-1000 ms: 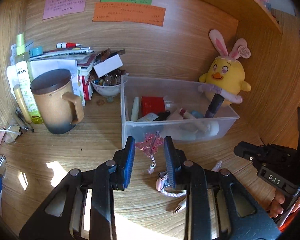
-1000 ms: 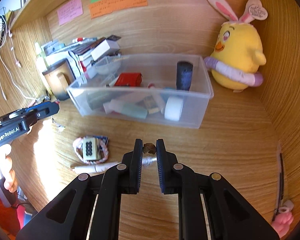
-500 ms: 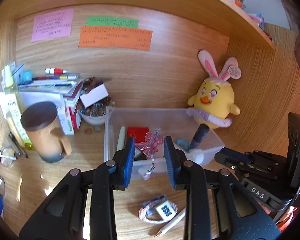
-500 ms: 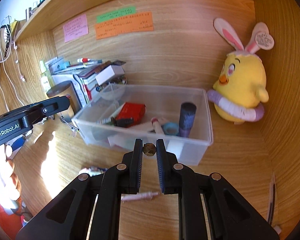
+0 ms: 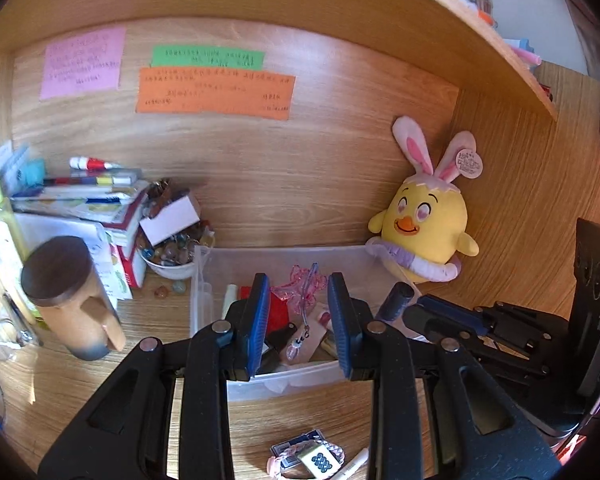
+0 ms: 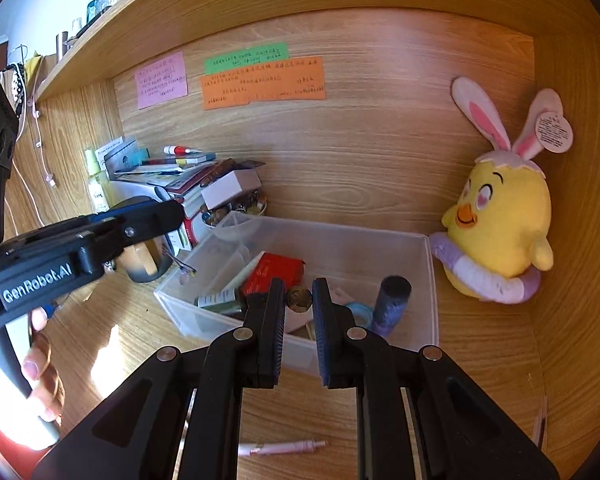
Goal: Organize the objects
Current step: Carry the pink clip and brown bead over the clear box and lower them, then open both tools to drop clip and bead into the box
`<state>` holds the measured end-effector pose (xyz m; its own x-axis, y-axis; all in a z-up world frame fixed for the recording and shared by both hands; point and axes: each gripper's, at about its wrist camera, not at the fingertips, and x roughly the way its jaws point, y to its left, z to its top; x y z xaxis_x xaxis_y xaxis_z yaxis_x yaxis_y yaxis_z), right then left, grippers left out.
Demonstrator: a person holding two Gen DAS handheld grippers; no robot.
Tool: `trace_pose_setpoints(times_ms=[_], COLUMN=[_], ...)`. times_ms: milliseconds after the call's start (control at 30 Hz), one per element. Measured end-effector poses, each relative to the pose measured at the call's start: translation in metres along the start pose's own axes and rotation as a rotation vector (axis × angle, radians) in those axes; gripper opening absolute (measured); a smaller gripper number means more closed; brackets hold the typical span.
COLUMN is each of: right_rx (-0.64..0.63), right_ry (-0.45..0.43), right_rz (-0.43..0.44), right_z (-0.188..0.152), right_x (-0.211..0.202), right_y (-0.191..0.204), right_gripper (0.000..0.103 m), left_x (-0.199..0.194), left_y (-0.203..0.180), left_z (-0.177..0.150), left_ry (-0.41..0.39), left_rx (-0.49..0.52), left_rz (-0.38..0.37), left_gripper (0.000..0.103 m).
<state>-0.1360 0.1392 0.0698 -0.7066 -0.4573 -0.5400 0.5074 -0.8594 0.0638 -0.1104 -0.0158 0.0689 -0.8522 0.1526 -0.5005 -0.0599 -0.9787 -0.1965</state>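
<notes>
- the left gripper (image 5: 299,304) pinches a pink charm (image 5: 300,290) between its 2 blue pads, jaws narrowed onto it; a small pendant dangles from the charm on a string.
- the charm hangs above the clear plastic bin (image 5: 204,280), over the red box (image 5: 278,312) lying inside.
- the right gripper (image 6: 298,300) has its jaws nearly closed on a small round brass-coloured piece (image 6: 299,298), held over the front part of the same bin.
- a dark cylinder (image 6: 392,304) stands in the bin's right end.
- a yellow plush chick (image 6: 500,216) with rabbit ears sits just beside the bin.
- a pink pen (image 6: 280,448) lies on the desk in front of the bin.
</notes>
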Motion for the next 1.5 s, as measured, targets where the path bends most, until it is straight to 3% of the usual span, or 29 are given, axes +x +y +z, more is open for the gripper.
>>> trace_pose_setpoints(times_ms=[533, 1067, 1267, 1367, 1500], right_rx=[0.002, -0.023, -0.024, -0.027, -0.034], right_ry=[0.121, 0.189, 0.196, 0.198, 0.18], right_rz=[-0.022, -0.057, -0.061, -0.054, -0.044], right_z=[-0.002, -0.012, -0.013, -0.012, -0.009], right_x=[0.064, 0.099, 0.1, 0.097, 0.085], right_y=[-0.009, -0.004, -0.003, -0.002, 0.001], right_gripper=[0.012, 0.012, 0.013, 0.018, 0.025], left_x=[0.068, 0.078, 0.072, 0.063, 0.048], left_y=[0.025, 0.036, 0.036, 0.032, 0.026], left_z=[-0.02, -0.026, -0.027, -0.026, -0.025], left_ry=[0.18, 0.205, 0.196, 0.18, 0.147], left_rx=[-0.082, -0.085, -0.088, -0.073, -0.052], left_rz=[-0.053, 0.006, 0.015, 0.024, 0.044], left_gripper=[0.029, 0.03, 0.048, 0.053, 0.067])
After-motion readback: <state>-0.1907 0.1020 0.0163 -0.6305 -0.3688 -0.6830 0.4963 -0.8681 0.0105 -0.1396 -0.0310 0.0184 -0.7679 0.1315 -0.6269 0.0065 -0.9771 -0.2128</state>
